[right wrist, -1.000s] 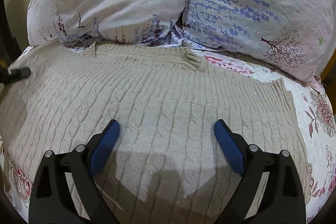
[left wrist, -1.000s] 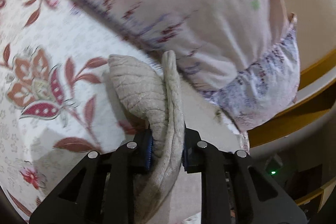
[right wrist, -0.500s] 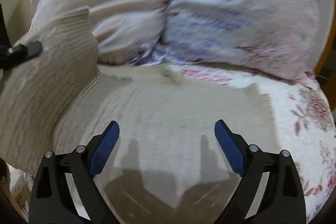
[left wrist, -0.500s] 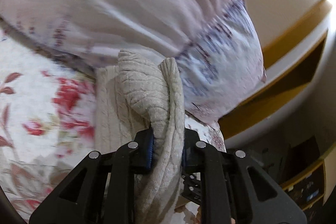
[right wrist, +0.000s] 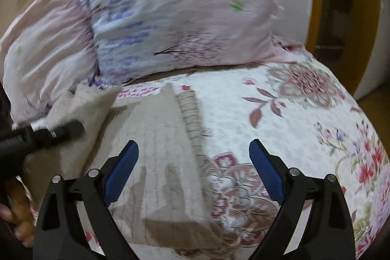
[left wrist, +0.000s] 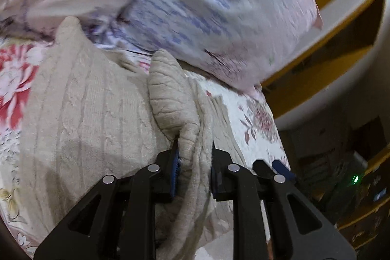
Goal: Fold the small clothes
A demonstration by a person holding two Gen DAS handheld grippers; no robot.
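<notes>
Knitwear mid-fold on a bed: left hand-held gripper (left wrist: 193, 169) has a bunched edge of the beige cable-knit sweater (left wrist: 92, 113) between its blue pads, jaws nearly closed w/ the knit filling the gap. They have just been opening a little, yet the fabric sits pinched between them. Rest of the sweater lies on the floral bedspread (right wrist: 304, 118), just in front of the pillows (right wrist: 175, 11); the lifted flap is doubled over the flat part nearest them. Right hand-held gripper (right wrist: 193, 174) hovers above the sweater's ribbed hem (right wrist: 192, 118), jaws wide apart, holding nothing. In the right wrist view the left tool reaches in from the far side of the sweater from the hem, a person's fingers (right wrist: 20, 216) visible below it.

Judgement: fold approx. halfway, flap not yet laid flat. Risks from here: a slackening pinch could let the thick knit slip out early, so the flap lands crooked; dragging the flap sideways could pull the bottom layer & bunch it vs. the bedspread; a swing too close to the pillows could snag the flap.
</notes>
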